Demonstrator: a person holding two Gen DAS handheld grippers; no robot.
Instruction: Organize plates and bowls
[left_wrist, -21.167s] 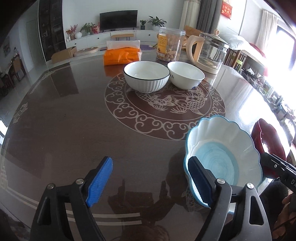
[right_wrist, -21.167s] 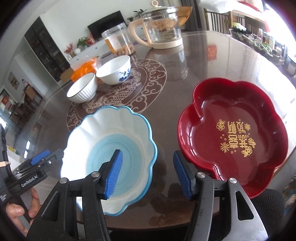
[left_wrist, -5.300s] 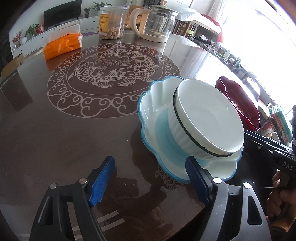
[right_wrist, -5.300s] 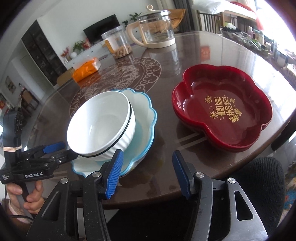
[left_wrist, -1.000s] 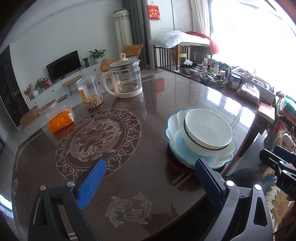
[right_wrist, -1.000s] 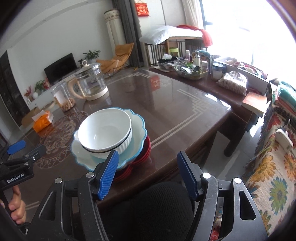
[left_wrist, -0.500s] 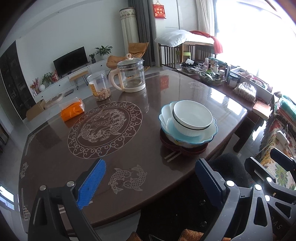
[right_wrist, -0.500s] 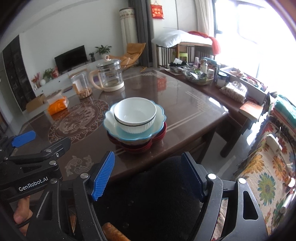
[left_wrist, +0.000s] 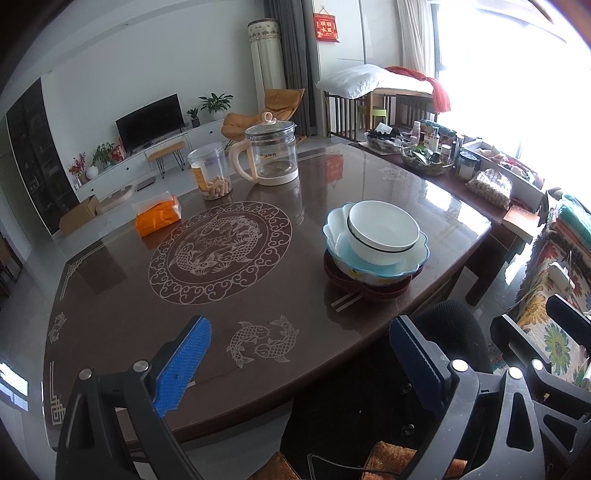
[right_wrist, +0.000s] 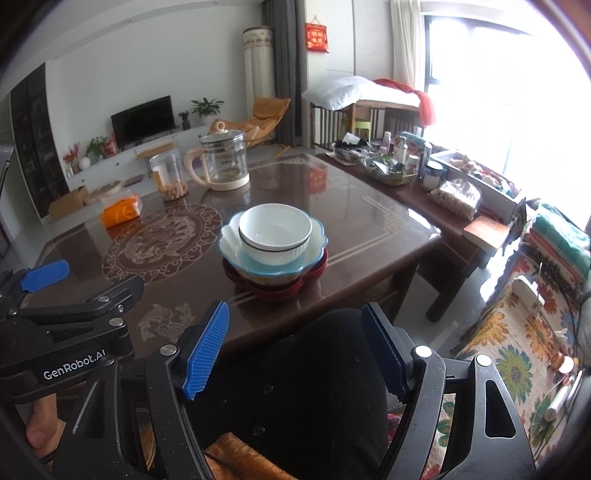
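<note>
The stacking looks finished. Near the tabletop's (left_wrist: 122, 302) front edge sits one pile: a white ribbed bowl (left_wrist: 384, 230) with a dark rim line nests in a blue-edged scalloped bowl (left_wrist: 373, 264), and that sits in the dark red lacquer plate (left_wrist: 364, 286), of which only the rim shows below. A second white bowl may lie inside the top one, but the views do not let me tell. The pile stands upright and looks centred enough, with the white bowl offset slightly toward one side of the scalloped one.

Both tools are well apart from the pile, over the person's lap. The left gripper (left_wrist: 299, 363) has its blue fingers (left_wrist: 181, 369) spread wide with nothing between them. The right gripper (right_wrist: 295, 349) is likewise spread; its jaws have just been opening, and only the person's dark clothing shows in the gap. The person's left hand (right_wrist: 37, 432) is visible on the left tool's handle.

I judge the step in hand to be the retreat after the last placement. Nothing on the tabletop apart from the kettle (left_wrist: 271, 155), the snack jar (left_wrist: 210, 173) and the orange tissue pack (left_wrist: 157, 216) remains, and none is dishware, so the next move calls for no further grasp.
</note>
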